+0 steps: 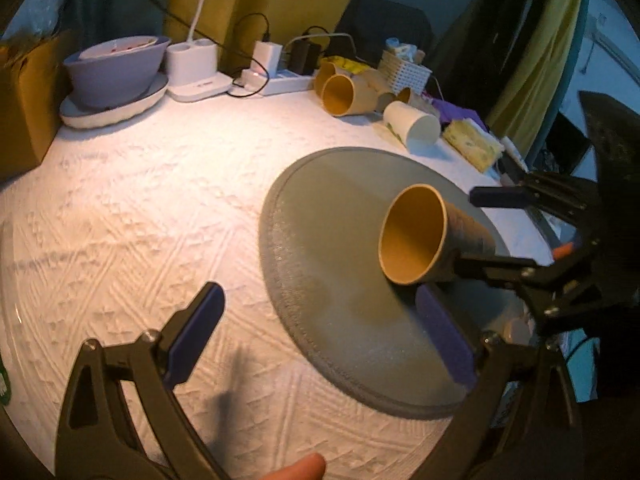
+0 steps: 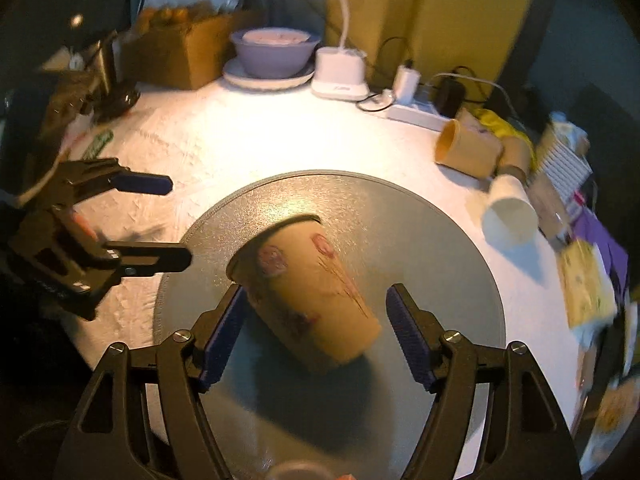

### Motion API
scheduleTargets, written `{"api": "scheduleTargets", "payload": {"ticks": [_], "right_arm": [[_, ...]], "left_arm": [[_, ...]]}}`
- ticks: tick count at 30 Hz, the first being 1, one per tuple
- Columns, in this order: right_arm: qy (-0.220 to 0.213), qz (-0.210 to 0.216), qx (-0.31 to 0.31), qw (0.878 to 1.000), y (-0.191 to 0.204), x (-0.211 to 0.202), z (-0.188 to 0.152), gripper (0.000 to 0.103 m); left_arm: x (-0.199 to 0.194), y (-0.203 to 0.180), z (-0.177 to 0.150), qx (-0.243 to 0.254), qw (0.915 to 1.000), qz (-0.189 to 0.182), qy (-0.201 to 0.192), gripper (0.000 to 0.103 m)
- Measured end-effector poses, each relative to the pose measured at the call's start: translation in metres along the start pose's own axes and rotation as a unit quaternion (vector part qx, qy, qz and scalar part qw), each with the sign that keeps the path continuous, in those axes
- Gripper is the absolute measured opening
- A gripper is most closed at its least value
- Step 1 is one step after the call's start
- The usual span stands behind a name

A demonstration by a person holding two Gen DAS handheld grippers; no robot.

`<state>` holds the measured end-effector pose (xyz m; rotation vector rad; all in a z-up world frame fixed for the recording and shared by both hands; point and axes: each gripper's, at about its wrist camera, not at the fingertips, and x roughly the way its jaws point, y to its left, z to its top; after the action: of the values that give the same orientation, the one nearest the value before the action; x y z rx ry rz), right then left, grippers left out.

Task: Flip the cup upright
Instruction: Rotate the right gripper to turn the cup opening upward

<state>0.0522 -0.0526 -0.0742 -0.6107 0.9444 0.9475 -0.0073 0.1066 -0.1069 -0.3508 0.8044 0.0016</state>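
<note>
A tan paper cup (image 2: 308,292) with a printed pattern lies on its side on a round grey mat (image 2: 420,240), mouth toward the left. In the left wrist view the cup (image 1: 416,236) shows its open mouth. My right gripper (image 2: 320,328) is open with its fingers on either side of the cup's base end, not closed on it; it also shows in the left wrist view (image 1: 480,228). My left gripper (image 1: 320,328) is open and empty over the mat's (image 1: 328,264) left edge; it also shows in the right wrist view (image 2: 164,220).
At the back stand a grey bowl on a plate (image 1: 114,76), a white lamp base (image 1: 192,68) and a power strip with chargers (image 1: 280,76). More tan cups (image 1: 344,92) and a white cup (image 1: 412,124) lie at the back right. A cardboard box (image 2: 180,52) stands at the back left.
</note>
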Motion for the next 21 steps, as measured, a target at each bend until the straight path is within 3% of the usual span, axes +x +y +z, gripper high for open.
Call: {"api": "scheduleTargets", "payload": {"ticks": [9, 21], "right_arm": [[0.064, 0.011, -0.072, 0.995, 0.016, 0.034, 0.018, 0.075], [0.097, -0.004, -0.103, 0.990, 0.012, 0.059, 0.035, 0.075]], "left_arm": [[0.002, 0.009, 0.006, -0.011, 0.9995, -0.025, -0.016, 0.098], [0.002, 0.014, 0.005, -0.018, 0.9990, -0.036, -0.019, 0.098]]}}
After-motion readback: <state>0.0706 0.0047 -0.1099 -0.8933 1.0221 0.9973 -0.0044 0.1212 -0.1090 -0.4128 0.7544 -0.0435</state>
